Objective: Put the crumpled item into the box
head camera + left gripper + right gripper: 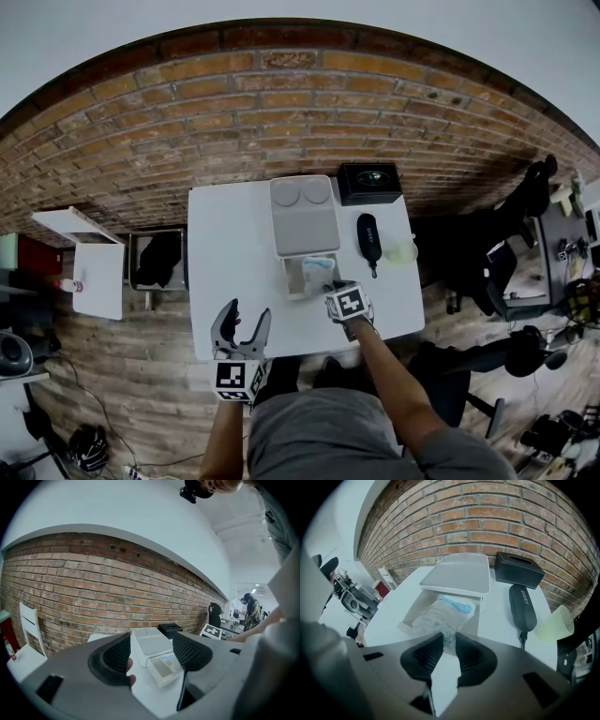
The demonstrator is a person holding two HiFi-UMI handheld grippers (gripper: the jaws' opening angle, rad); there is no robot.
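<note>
**Placing step, judged near its end.** The right tool (449, 641), tilted steeply downward, is closed on the near edge of the crumpled packet (443, 616). The rest of the packet lies inside the open white box (410, 613), whose lid (459, 576) sits just behind it. The left tool (151, 651) hangs over the desk (234, 253) in front of the box, jaws apart with nothing between them.

To finish well, lower the pinched edge below the near wall before parting the jaws, since a springy wrapper may ride up over the rim. Then lift straight up, clear of the walls. The glasses case (522, 604) and the cup (555, 623) stand well aside and pose no obstacle.
</note>
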